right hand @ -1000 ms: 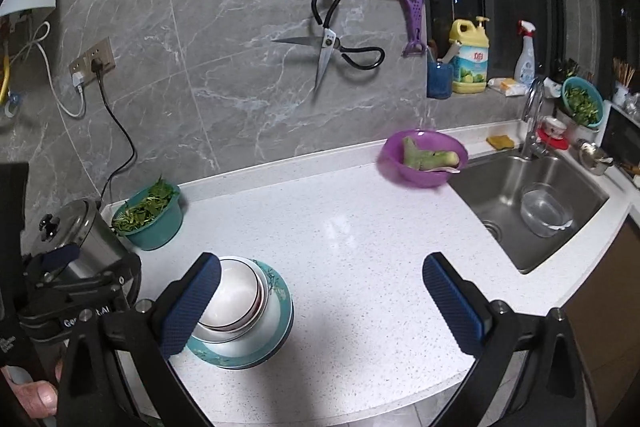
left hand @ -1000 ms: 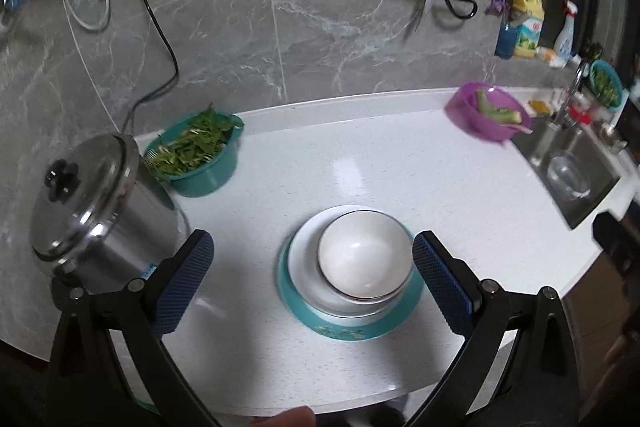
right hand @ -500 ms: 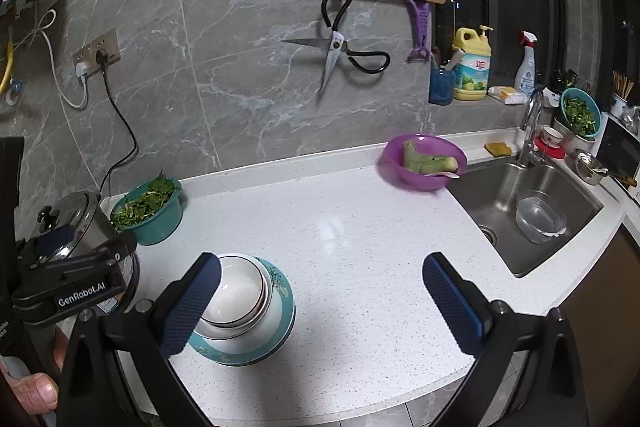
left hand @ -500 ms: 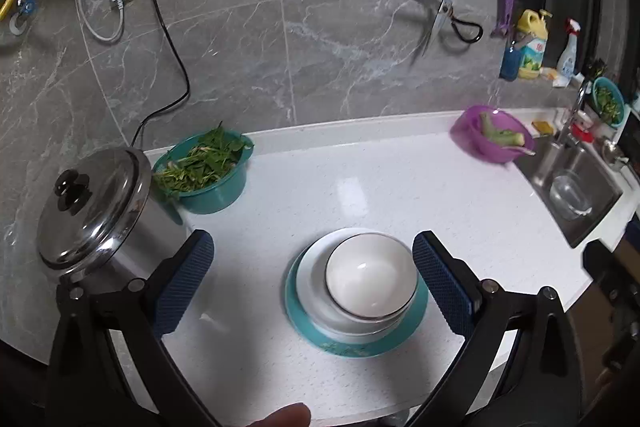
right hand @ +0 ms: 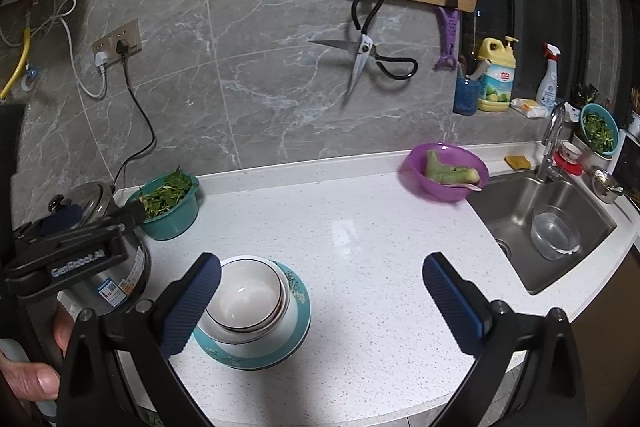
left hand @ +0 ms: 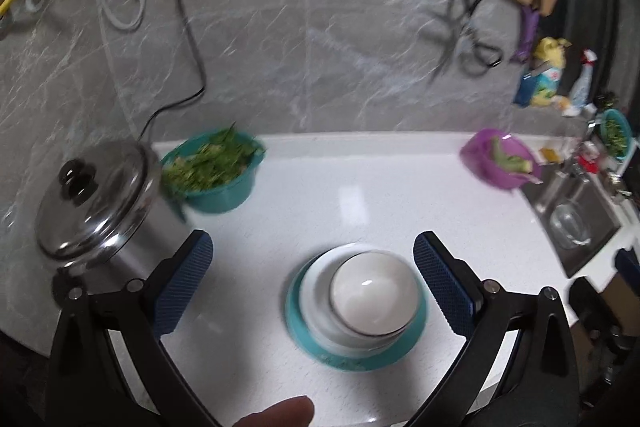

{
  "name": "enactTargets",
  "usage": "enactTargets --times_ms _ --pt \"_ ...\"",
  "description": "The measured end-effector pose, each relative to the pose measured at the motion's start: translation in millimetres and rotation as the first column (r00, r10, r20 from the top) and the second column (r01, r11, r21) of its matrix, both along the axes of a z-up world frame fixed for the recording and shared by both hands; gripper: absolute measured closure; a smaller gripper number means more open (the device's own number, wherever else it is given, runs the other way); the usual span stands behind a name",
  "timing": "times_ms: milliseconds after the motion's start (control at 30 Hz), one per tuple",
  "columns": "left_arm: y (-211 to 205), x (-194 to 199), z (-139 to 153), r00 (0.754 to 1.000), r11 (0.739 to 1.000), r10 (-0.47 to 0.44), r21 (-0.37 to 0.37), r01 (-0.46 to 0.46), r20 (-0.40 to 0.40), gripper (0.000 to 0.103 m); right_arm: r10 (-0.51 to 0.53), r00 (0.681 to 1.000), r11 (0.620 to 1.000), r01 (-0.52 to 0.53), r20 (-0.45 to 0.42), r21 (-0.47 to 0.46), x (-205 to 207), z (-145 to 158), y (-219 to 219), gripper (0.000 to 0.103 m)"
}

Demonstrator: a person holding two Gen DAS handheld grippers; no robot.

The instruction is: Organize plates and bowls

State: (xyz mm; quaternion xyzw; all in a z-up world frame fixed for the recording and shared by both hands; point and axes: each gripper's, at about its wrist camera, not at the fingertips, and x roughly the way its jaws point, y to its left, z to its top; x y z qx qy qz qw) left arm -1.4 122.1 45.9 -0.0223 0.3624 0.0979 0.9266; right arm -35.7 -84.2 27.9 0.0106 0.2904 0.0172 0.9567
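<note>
A white bowl (left hand: 374, 297) sits nested in a stack on a white plate (left hand: 316, 291) and a teal plate (left hand: 352, 357) near the counter's front edge. The stack also shows in the right wrist view, with the bowl (right hand: 244, 299) on the teal plate (right hand: 298, 311). My left gripper (left hand: 312, 283) is open and empty, held above and back from the stack, which lies toward its right finger. My right gripper (right hand: 320, 301) is open and empty, with the stack by its left finger. The left gripper body (right hand: 68, 255) shows at the left of the right wrist view.
A steel pot with lid (left hand: 96, 203) stands at the left, with a teal bowl of greens (left hand: 216, 171) behind it. A purple bowl of vegetables (right hand: 446, 171) sits by the sink (right hand: 552, 223), which holds a clear bowl. Scissors and a cutting board hang on the wall.
Both grippers have pulled up and back from the stack, which now looks smaller and lower in both views. The left view is blurred by motion. The stack has not moved.
</note>
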Motion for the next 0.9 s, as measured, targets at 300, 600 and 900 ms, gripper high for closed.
enactTargets --times_ms 300,600,900 --pt "-11 1 -14 0.998 0.998 -0.058 0.015 0.058 -0.026 0.001 0.014 1.0 1.0 -0.015 -0.017 -0.018 4 0 11 0.0" --pt "-18 -6 -18 0.997 0.997 -0.076 0.002 0.077 -0.03 0.001 -0.007 0.998 1.0 0.006 -0.064 -0.018 8 -9 10 0.0" --pt "-17 -13 -19 0.998 0.999 -0.052 0.006 0.052 -0.032 0.001 -0.022 0.996 1.0 0.021 -0.086 -0.021 8 -13 8 0.0"
